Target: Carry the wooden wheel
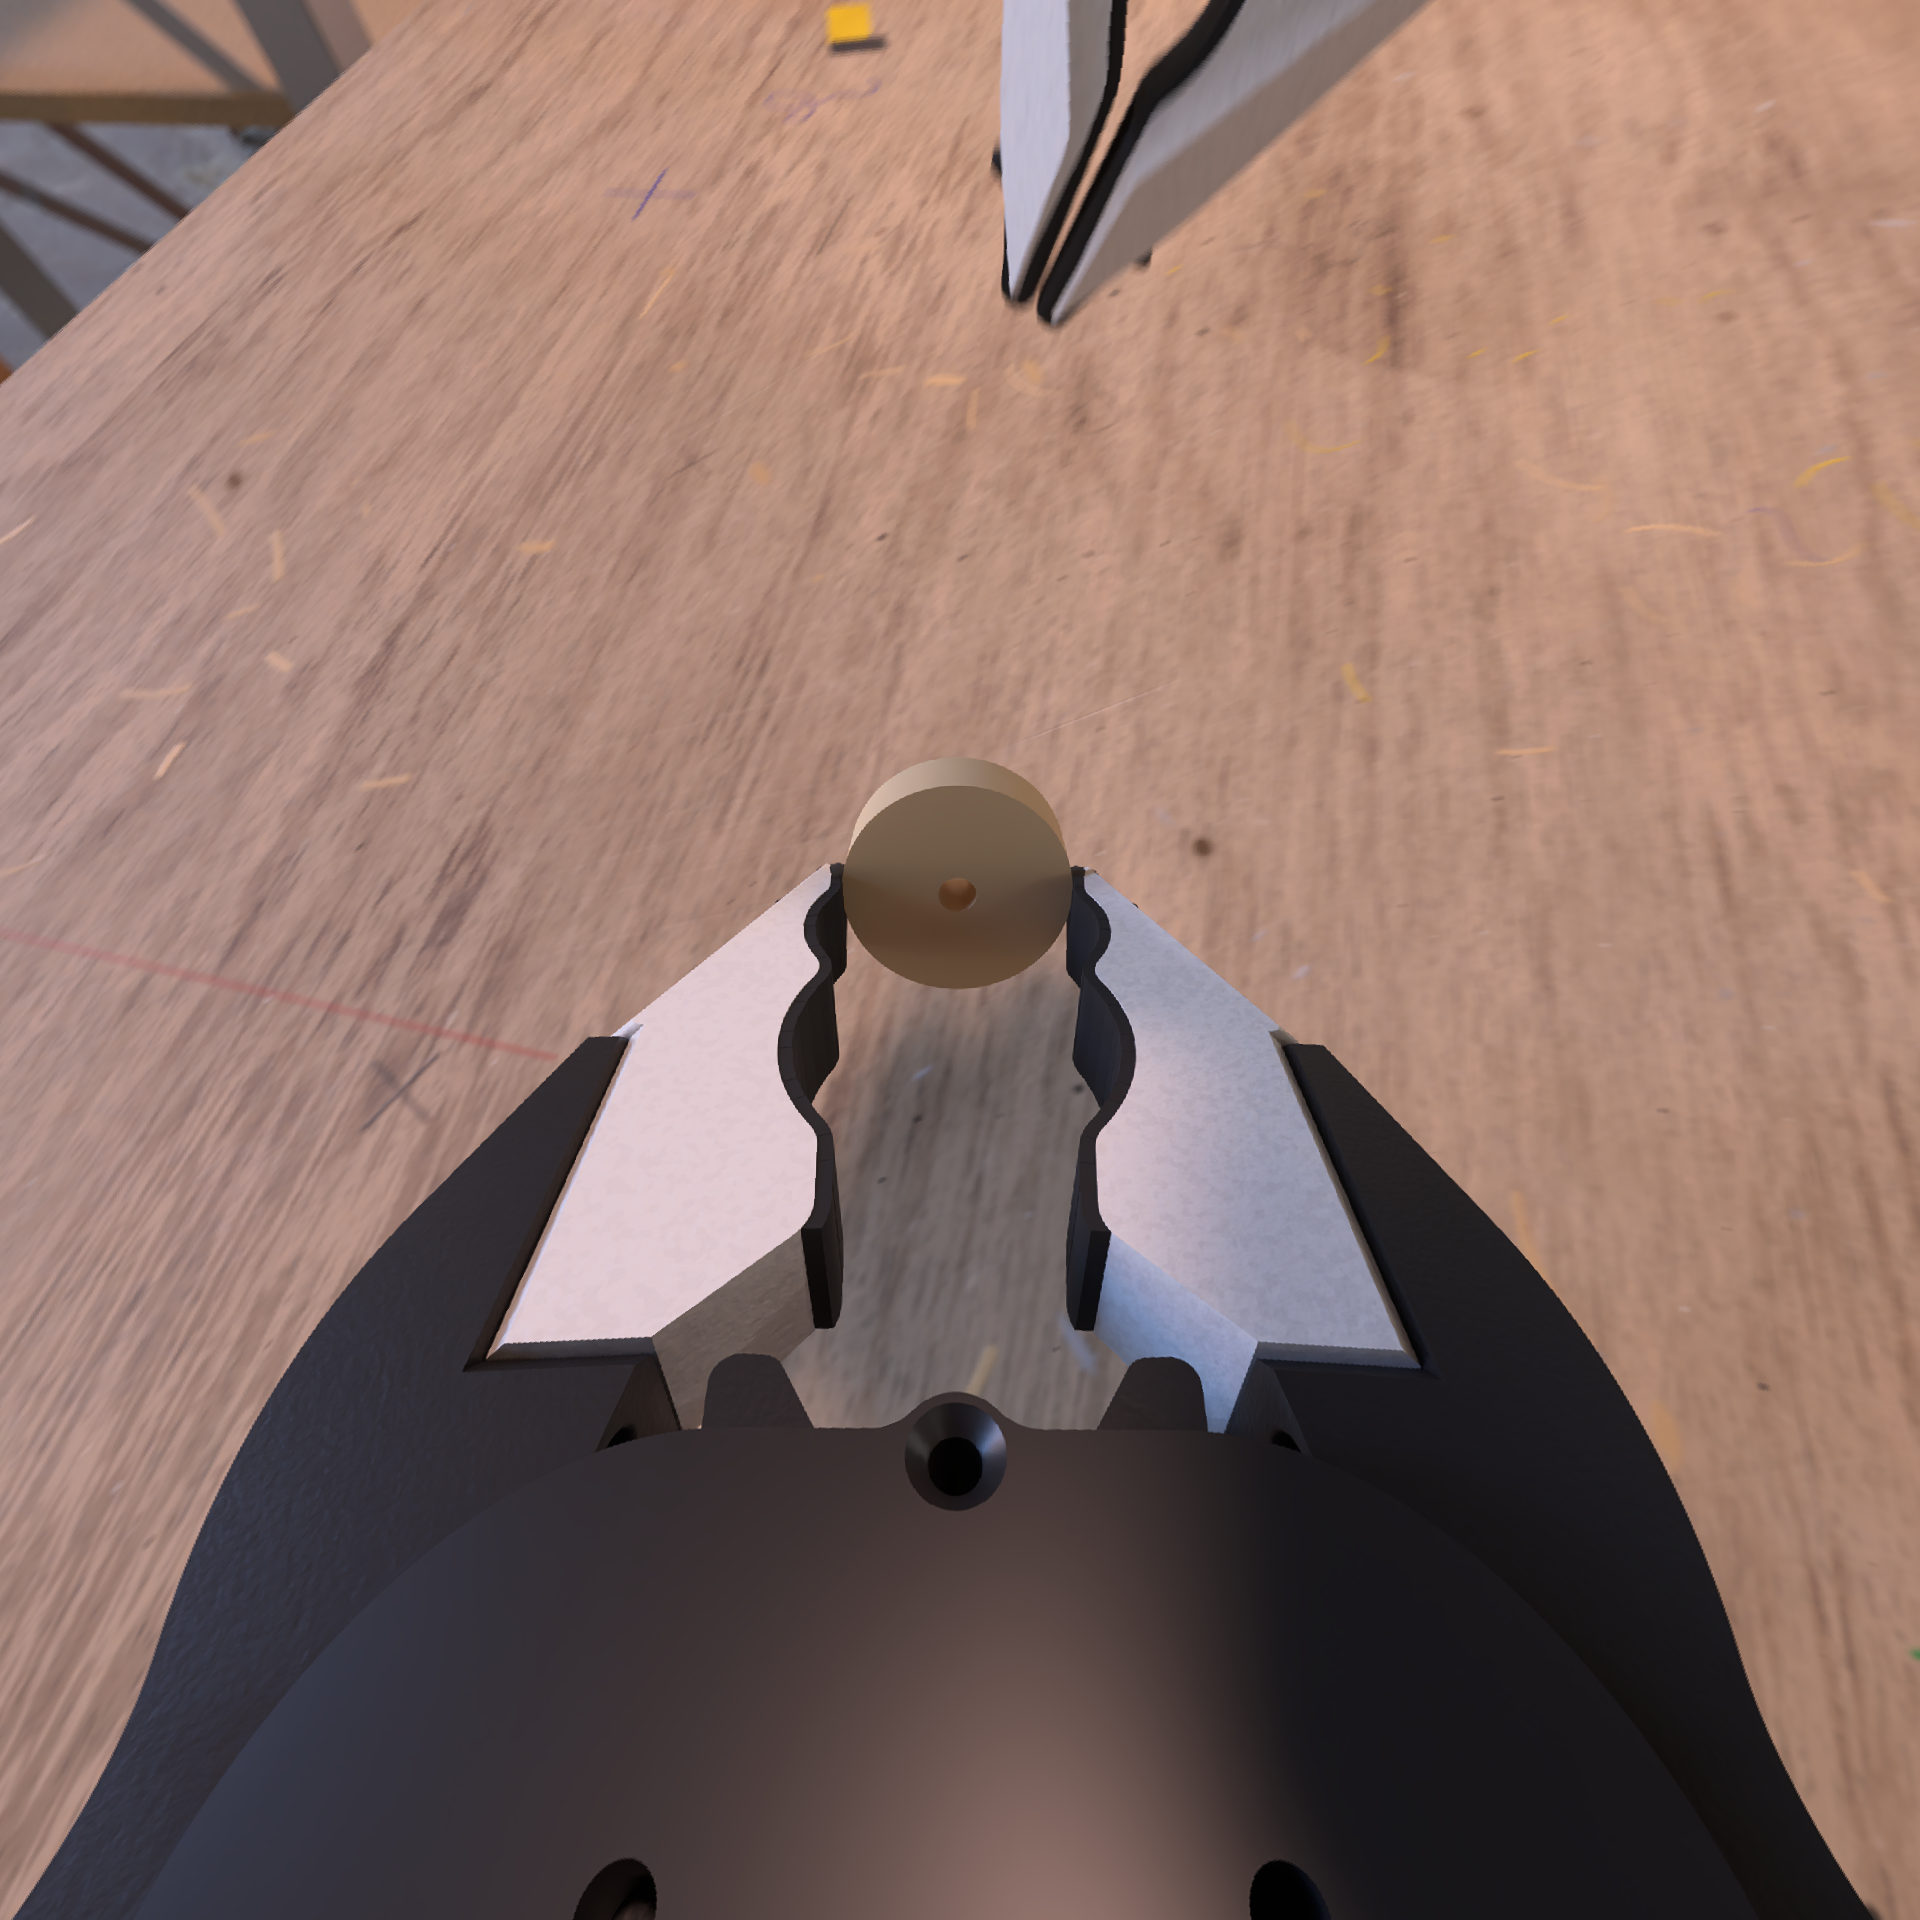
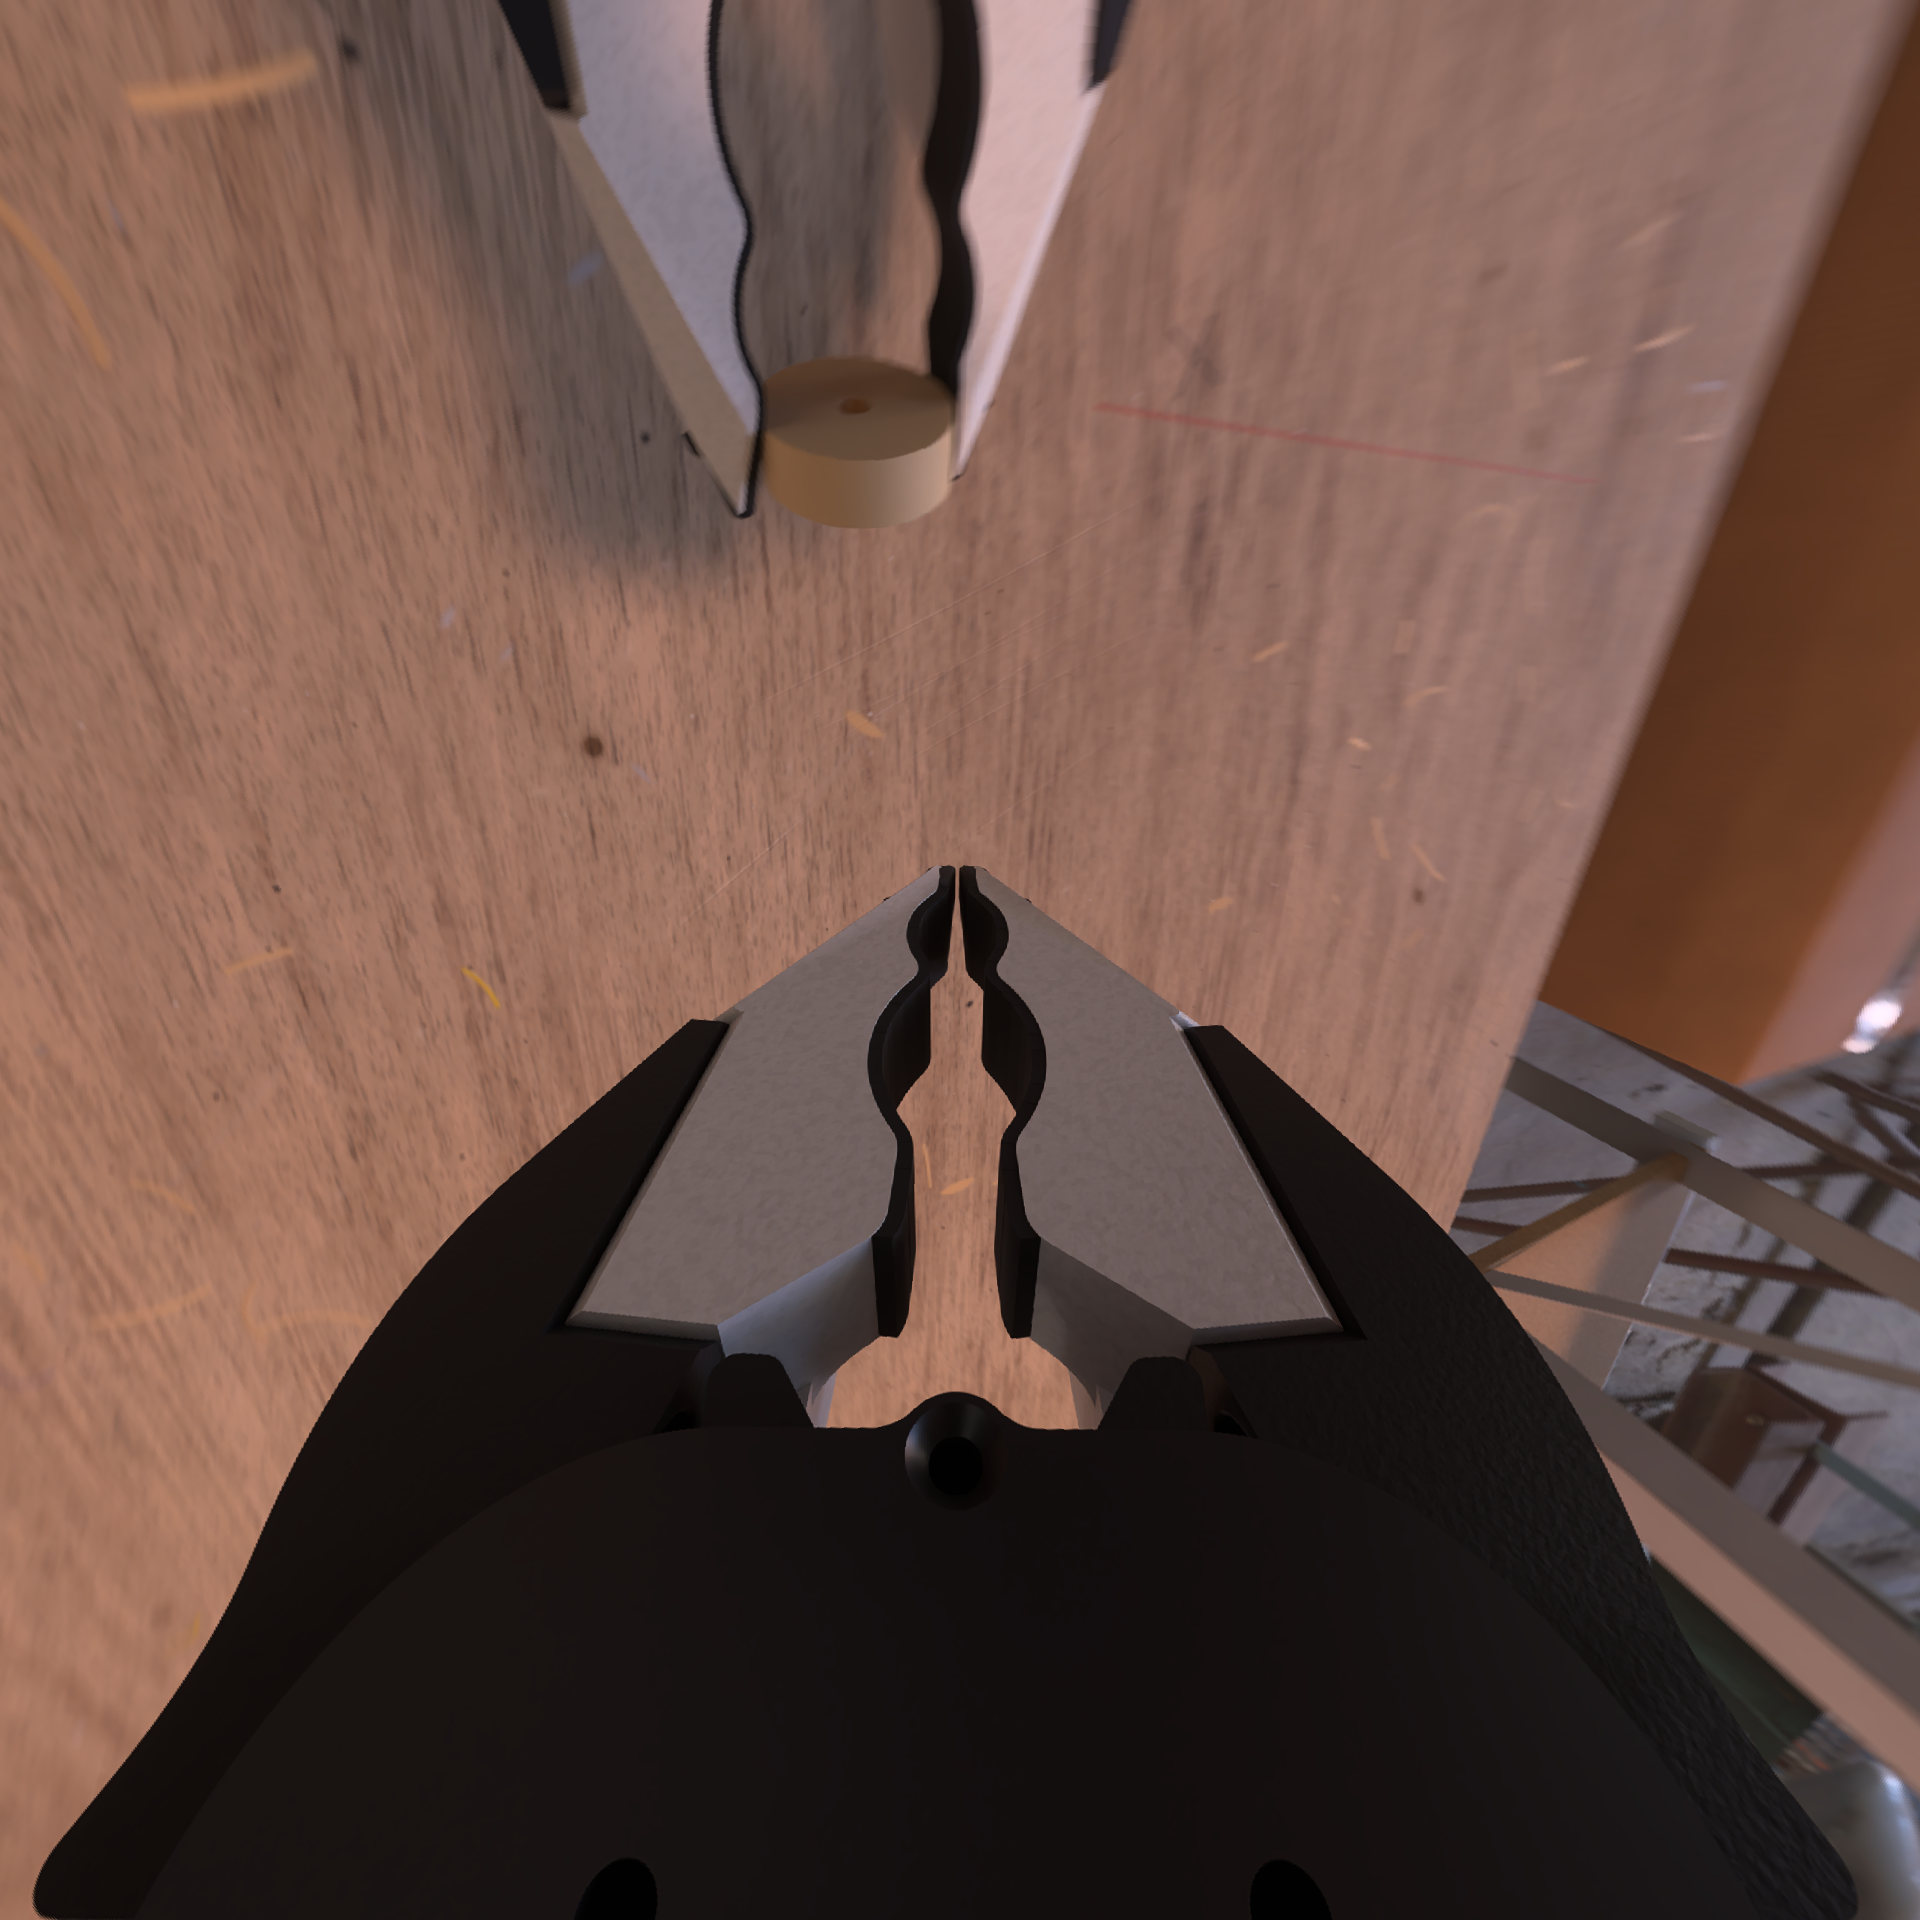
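Between the fingertips of the left gripper (image 1: 956, 883) sits the small round wooden wheel (image 1: 956, 894), pale tan with a tiny hole drilled through its centre. In the left wrist view its flat face turns toward the camera, and the black wavy pads (image 1: 826, 935) touch its rim on the left and right sides, so the jaws stand narrowly apart, closed on the wheel at their very tips. Behind the tips, the space between the white fingers is empty down to the black body. A soft shadow lies on the brown wooden tabletop (image 1: 416, 623) below the wheel and the fingers, and the wheel appears to be clear of the surface.

From the right wrist view the same wheel (image 2: 857, 442) shows at the far end of the scene, pinched between the left gripper's (image 2: 857, 457) two white fingers, which reach down from the top edge. Its flat face with the hole is uppermost there, and a dark shadow spreads on the tabletop (image 2: 312, 727) to its near left.

Nearer the camera, the right gripper (image 2: 954, 878) has its jaws pressed together with nothing between them, the tips meeting. It stays well apart from the wheel. In the left wrist view this gripper (image 1: 1034, 301) stands at the far right with its fingers together.

Pale wood shavings are scattered over the tabletop, a thin red line (image 2: 1351, 442) crosses it, and a small yellow block (image 1: 850, 23) lies at the far edge.
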`<state>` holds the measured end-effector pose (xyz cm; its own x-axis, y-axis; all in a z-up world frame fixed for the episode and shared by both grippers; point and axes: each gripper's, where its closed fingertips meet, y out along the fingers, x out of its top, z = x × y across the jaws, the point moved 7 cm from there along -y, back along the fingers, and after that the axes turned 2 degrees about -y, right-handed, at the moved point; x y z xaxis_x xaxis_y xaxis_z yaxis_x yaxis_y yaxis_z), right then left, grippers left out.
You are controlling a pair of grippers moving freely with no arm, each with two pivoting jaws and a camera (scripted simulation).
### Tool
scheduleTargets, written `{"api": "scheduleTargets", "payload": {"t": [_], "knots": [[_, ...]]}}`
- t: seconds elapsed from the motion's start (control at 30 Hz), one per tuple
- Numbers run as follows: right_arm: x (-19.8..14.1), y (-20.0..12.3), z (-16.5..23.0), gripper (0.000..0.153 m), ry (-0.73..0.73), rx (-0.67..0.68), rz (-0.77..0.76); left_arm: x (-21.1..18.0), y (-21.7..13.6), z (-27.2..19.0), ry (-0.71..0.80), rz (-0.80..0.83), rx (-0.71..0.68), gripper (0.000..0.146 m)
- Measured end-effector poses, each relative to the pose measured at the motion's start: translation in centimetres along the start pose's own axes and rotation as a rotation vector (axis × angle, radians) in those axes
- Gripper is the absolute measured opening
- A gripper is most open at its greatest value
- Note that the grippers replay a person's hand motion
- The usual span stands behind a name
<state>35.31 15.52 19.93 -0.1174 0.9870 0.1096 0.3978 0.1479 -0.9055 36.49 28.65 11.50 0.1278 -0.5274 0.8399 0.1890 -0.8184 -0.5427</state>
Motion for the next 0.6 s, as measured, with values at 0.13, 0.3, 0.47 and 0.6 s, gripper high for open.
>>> {"api": "scheduleTargets", "payload": {"t": [0.13, 0.3, 0.47, 0.6], "knots": [[2.7, 4.6, -2.4, 0.000, -0.105, 0.174, 0.181, -1.2, -0.4, 1.9, -0.059, 0.039, 0.073, 0.042], [5.3, 7.8, -3.8, 0.001, -0.111, 0.293, 0.268, -4.2, -2.9, 3.3, -0.221, 0.005, 0.143, 0.042], [5.1, 9.5, -5.4, 0.001, -0.044, 0.336, 0.215, -7.2, -5.8, 3.5, -0.273, -0.054, 0.225, 0.042], [4.4, 12.3, -6.1, 0.001, -0.077, 0.306, 0.404, -8.9, -7.3, 3.7, -0.316, -0.136, 0.255, 0.042]]}}
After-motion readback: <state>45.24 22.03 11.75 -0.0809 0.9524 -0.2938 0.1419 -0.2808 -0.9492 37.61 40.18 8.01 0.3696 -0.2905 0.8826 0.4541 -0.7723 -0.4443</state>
